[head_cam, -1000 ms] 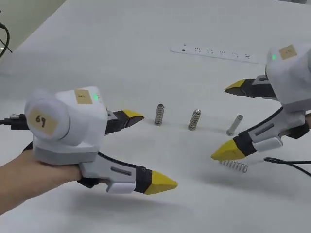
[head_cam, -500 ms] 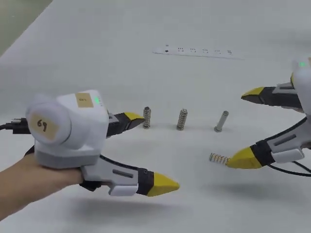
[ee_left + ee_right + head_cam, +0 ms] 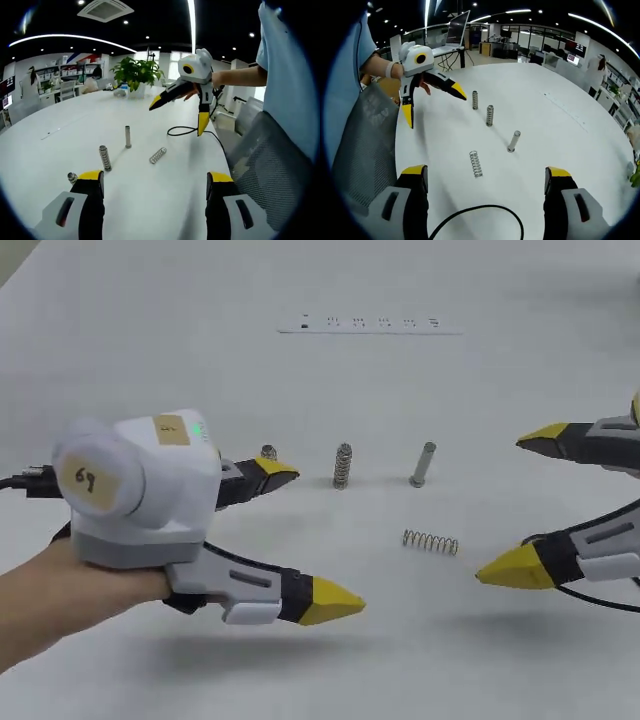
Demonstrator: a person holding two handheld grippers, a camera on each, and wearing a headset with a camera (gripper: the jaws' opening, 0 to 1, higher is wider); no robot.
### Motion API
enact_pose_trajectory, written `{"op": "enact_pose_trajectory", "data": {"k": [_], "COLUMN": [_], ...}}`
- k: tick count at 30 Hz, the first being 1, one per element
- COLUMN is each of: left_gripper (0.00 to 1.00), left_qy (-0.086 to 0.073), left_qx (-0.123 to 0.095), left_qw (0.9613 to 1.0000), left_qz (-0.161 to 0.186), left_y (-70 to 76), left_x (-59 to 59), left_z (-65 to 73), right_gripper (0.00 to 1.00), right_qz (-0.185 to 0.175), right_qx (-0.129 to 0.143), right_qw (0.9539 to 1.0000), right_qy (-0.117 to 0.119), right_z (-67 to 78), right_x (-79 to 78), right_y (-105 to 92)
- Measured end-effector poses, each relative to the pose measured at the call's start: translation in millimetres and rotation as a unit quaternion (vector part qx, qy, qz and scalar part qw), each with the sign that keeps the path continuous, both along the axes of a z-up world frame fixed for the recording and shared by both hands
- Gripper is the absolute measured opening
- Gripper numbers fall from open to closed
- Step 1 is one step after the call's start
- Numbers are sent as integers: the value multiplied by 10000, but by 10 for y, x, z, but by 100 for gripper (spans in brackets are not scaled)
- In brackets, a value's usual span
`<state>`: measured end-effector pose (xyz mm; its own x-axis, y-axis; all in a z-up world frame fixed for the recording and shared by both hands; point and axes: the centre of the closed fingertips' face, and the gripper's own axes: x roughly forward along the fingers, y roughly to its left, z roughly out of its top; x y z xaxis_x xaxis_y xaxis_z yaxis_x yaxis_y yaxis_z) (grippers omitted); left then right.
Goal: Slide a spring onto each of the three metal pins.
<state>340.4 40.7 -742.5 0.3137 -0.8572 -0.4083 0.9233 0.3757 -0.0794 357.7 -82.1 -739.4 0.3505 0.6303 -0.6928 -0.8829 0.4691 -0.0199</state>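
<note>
Wide white desk [image 3: 150, 330]: my left white-and-yellow gripper [image 3: 320, 540] and right white-and-yellow gripper [image 3: 510, 508] both hover wide open and empty; end metal pin [image 3: 268, 453] by my left jaw and middle metal pin [image 3: 342, 466] wear springs, third grey metal pin [image 3: 424, 464] is bare, loose steel coil spring [image 3: 431, 542] lies flat mid-desk, near it toward my edge.

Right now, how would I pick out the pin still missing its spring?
On the white table, a short row stands before the power strip. The bare pin is at its right end, behind the loose spring. Its neighbours wear coils; it is smooth.
</note>
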Motion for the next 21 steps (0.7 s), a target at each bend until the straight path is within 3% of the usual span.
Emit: {"op": "enact_pose_trajectory", "data": {"k": [9, 21], "left_gripper": [76, 67], "left_qy": [34, 27], "left_qx": [-17, -129], "left_qw": [9998, 9990], "left_qz": [-190, -428], "left_y": [-163, -342], "left_x": [25, 65], "left_z": [-66, -98], "right_gripper": [94, 93], "right_qz": [-229, -402], "right_qx": [79, 205], "right_qw": [9997, 9989], "right_qy": [45, -93], "right_z": [2, 103], "right_x": [-128, -122], "right_y": [-110, -132]}}
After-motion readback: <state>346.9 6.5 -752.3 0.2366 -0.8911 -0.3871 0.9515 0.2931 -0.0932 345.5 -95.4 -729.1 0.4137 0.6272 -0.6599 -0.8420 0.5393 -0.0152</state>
